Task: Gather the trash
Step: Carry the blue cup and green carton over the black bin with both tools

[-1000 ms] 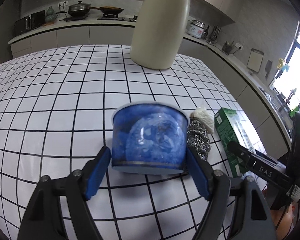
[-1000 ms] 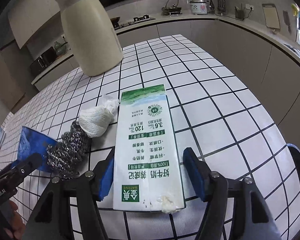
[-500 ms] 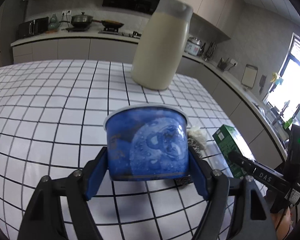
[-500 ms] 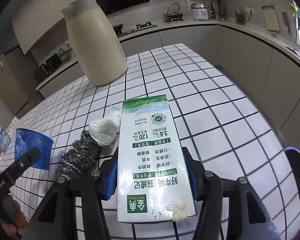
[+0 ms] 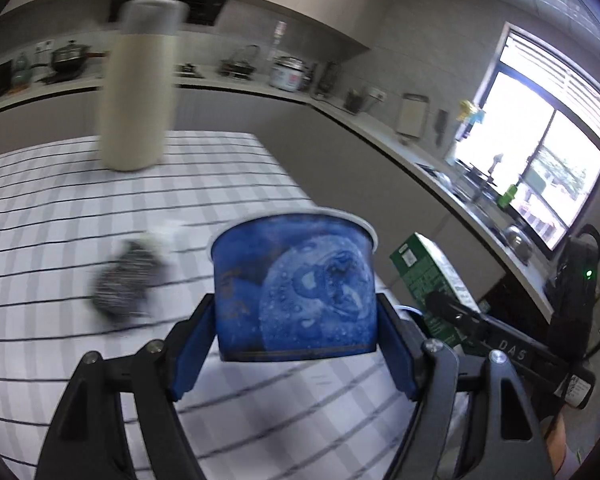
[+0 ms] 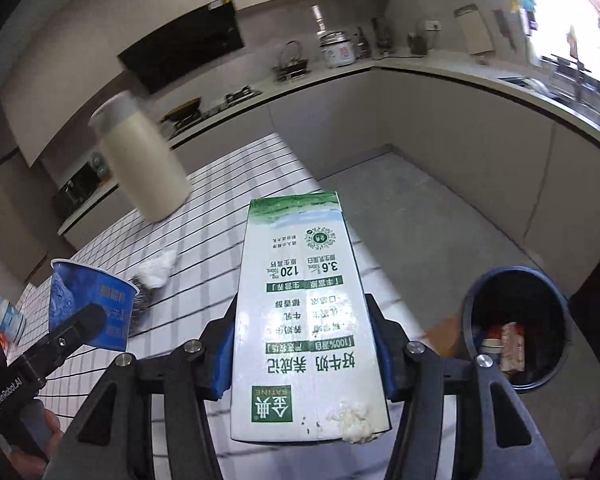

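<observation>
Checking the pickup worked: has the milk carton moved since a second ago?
Yes. The milk carton, clamped in the right gripper, has risen off the checked table and now hangs partly over the floor, near the bin.

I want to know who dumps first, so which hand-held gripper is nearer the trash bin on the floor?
Right. The right hand-held gripper, clamping the milk carton, hangs just beside the trash bin. The left hand-held gripper, holding the blue cup, sits farther away on the carton's other side.

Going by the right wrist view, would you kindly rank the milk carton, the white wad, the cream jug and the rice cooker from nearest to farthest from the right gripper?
1. Milk carton, clamped in the right gripper.
2. White wad, on the tiled table, to the left.
3. Cream jug, standing farther back on the left.
4. Rice cooker, on the far counter.
</observation>
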Action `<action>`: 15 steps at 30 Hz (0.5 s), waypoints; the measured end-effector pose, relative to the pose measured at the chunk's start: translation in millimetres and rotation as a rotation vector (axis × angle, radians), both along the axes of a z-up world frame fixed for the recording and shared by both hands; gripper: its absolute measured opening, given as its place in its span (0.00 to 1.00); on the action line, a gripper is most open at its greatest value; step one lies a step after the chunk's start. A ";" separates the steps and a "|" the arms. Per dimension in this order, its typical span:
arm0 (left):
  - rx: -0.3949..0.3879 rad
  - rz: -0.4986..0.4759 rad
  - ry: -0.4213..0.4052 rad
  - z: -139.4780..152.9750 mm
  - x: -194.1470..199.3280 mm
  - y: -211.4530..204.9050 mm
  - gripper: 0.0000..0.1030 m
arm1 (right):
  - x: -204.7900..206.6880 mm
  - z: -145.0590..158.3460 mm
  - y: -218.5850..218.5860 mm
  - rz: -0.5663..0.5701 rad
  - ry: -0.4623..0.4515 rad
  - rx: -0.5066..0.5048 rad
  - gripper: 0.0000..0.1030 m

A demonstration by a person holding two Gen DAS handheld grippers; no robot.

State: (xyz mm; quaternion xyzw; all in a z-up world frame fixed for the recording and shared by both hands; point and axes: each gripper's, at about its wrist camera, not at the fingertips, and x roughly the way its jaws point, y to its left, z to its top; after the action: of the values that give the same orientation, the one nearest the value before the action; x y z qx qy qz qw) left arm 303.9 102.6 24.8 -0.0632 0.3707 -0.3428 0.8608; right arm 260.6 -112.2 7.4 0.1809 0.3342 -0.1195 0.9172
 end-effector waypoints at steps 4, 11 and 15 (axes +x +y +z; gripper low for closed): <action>-0.022 -0.082 0.044 -1.0 -29.4 -102.7 0.74 | -48.9 -7.8 -93.7 -0.071 0.013 0.008 0.55; -0.001 -0.131 0.145 -43.4 -73.5 -250.6 0.74 | -94.0 -69.2 -249.8 -0.083 0.147 0.040 0.55; 0.057 -0.094 0.203 -92.9 -80.3 -303.6 0.74 | -87.7 -118.1 -297.5 -0.041 0.213 0.069 0.55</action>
State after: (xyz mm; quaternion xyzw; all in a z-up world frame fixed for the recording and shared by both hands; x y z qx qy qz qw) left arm 223.6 -201.0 -68.1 -0.0558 0.4682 -0.3638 0.8033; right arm 172.9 -409.7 -110.7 0.2052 0.4298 -0.1450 0.8672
